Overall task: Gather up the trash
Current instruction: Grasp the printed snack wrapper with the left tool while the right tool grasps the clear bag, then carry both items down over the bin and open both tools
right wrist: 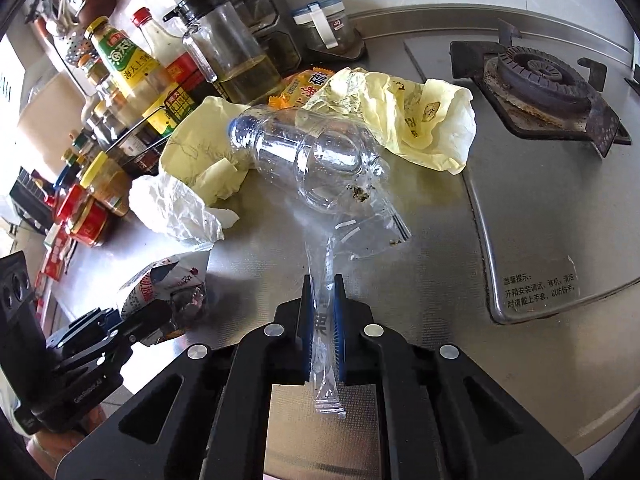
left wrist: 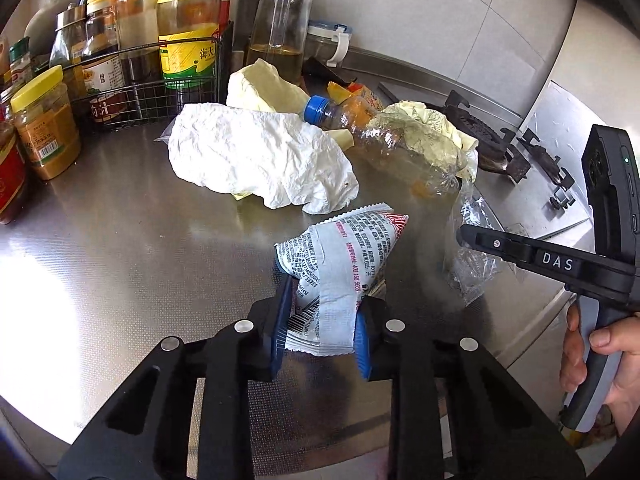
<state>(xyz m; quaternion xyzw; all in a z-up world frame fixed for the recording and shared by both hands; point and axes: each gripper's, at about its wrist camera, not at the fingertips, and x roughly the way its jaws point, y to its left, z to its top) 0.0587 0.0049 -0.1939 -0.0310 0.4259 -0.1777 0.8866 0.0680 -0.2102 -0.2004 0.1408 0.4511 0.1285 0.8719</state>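
Note:
My left gripper (left wrist: 322,312) is shut on a white printed wrapper (left wrist: 340,264) and holds it above the steel counter (left wrist: 120,240). My right gripper (right wrist: 322,312) is shut on a clear plastic bag (right wrist: 344,232), which trails forward toward a clear plastic bottle (right wrist: 304,152). In the left wrist view the right gripper (left wrist: 476,236) is at the right with the clear bag (left wrist: 472,264) hanging from it. A crumpled white paper (left wrist: 256,160), the blue-capped bottle (left wrist: 372,136) and yellow plastic bags (left wrist: 432,132) lie ahead. The left gripper with the wrapper (right wrist: 160,288) shows at lower left in the right wrist view.
A wire rack with sauce bottles (left wrist: 184,40) and jars (left wrist: 44,120) lines the left side. An oil jar (right wrist: 236,56) and an orange snack packet (right wrist: 304,88) stand behind the trash. A gas burner (right wrist: 536,80) is at the right.

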